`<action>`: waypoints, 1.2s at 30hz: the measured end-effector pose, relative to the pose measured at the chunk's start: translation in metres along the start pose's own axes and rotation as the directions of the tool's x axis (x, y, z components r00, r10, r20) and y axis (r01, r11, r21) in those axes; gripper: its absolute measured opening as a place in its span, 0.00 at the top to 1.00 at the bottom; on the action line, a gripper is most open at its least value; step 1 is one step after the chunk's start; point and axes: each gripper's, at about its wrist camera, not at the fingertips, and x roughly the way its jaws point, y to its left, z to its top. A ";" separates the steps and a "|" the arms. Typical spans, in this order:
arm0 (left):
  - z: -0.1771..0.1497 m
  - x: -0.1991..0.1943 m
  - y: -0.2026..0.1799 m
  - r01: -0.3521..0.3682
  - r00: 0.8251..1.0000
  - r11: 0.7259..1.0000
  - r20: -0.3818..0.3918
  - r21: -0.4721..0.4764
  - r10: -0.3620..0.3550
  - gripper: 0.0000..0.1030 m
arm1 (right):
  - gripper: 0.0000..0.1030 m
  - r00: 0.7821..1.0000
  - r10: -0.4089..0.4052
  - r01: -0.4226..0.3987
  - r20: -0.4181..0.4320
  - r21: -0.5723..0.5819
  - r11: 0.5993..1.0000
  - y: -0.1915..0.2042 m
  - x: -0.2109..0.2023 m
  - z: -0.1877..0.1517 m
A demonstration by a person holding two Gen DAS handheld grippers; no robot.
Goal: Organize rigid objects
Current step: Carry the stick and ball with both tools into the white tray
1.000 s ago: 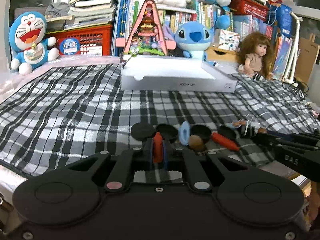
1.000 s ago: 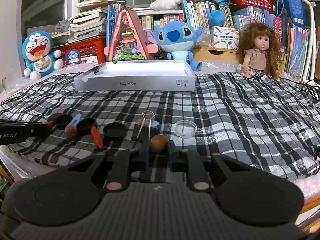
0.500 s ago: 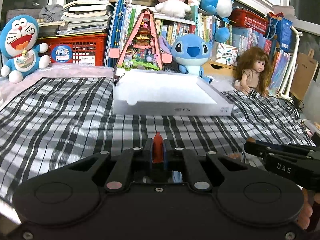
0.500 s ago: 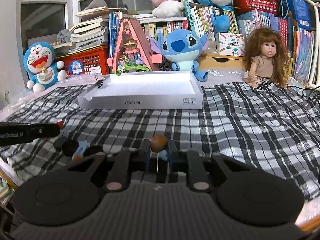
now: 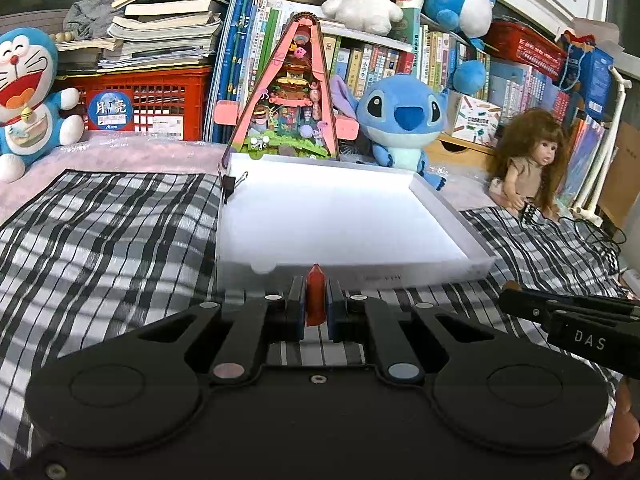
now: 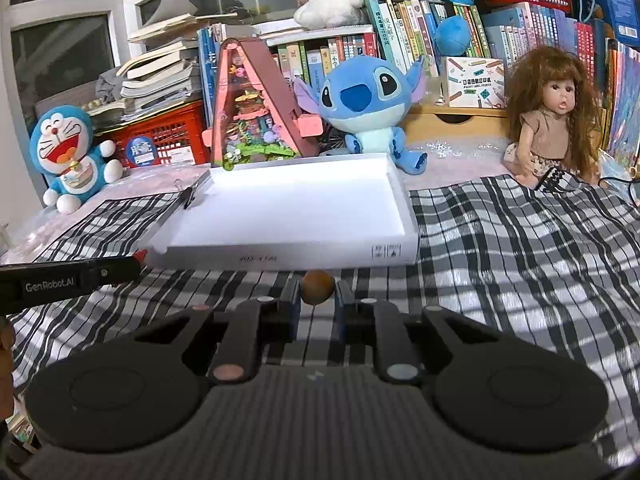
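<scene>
Left gripper [image 5: 315,300]: jaws narrow, clamped on a red-orange peg [image 5: 315,294]. Peg stands upright between the two pads, pointed tip poking just above the fingertips, lower end dropping a little below the pads. It sits centred in the gap, both pads pressing its sides.

Right gripper [image 6: 317,294]: jaws pinching a brown ball [image 6: 317,286] at the fingertips. Ball sits at the very tip of the pads, top half clear above them. A thin stick hangs down from the ball through the gap between the fingers.

White tray [image 5: 452,216] lies on the plaid cloth [image 5: 100,240], directly beyond both grippers. In the left wrist view the peg tip lines up with the tray's near wall, just right of the small notch in that wall. In the right wrist view the ball lines up with the near wall too, roughly mid-length. Whether either object is over the tray or short of it: cannot tell, looks short. Tray interior bare white.

A binder clip [image 5: 234,182] is on the tray's far-left corner.

Each gripper shows in the other's view: right one enters from the right edge in the left wrist view, left one from the left edge in the right wrist view, its tip near the tray's near-left corner.

Far side: Doraemon plush [image 6: 72,156] left, triangular toy house [image 5: 290,96], Stitch plush [image 6: 368,108], doll [image 6: 556,116] right, bookshelf behind.
</scene>
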 end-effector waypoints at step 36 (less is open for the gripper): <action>0.055 0.133 0.012 -0.041 0.969 0.996 -0.247 -0.083 0.019 0.91 | 0.78 0.940 -0.017 0.040 -0.342 0.059 0.997 -0.004 0.142 0.072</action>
